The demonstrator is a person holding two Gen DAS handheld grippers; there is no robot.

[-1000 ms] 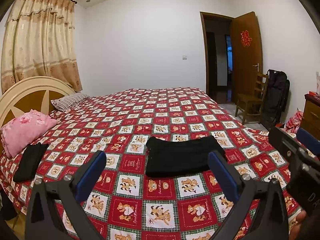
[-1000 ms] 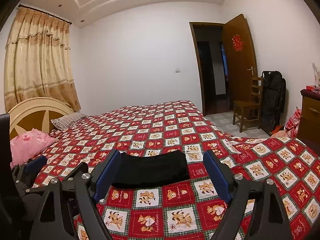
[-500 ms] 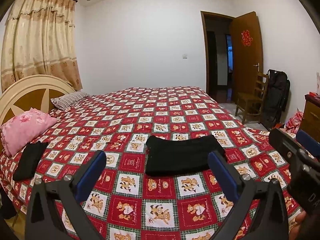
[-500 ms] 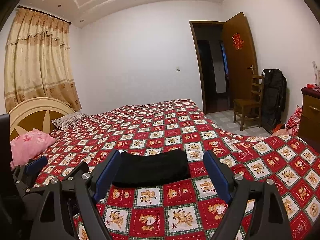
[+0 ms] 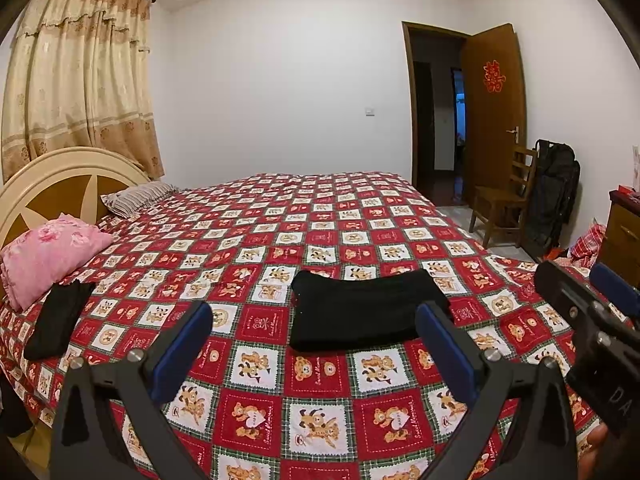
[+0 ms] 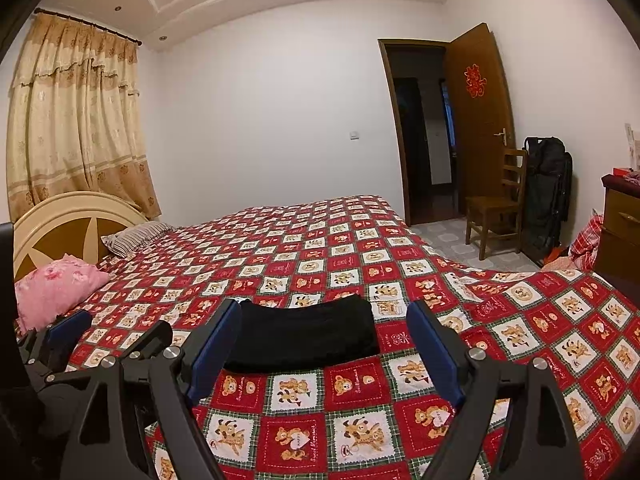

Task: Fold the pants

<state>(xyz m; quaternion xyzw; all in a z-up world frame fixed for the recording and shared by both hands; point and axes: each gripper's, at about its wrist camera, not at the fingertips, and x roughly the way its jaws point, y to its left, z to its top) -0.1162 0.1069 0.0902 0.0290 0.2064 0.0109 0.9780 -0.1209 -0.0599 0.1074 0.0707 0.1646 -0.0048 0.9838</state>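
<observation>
Bedroom with white walls; a bed (image 5: 320,216) under a red teddy-bear patchwork quilt fills both views. Nothing has changed over the last second: both grippers hover unmoved above the near edge. From left: a pink pillow (image 5: 48,256), a dark garment (image 5: 60,324), then the black pants (image 5: 368,312), folded into a compact rectangle near the near edge, long axis parallel to it. The left gripper (image 5: 316,344) and right gripper (image 6: 320,344) have jaws wide open, empty. Folding looks finished.

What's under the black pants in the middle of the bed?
The folded black pants lie on the red teddy-bear bedspread. The squares right beneath them are covered, so nothing else can be seen.
</observation>
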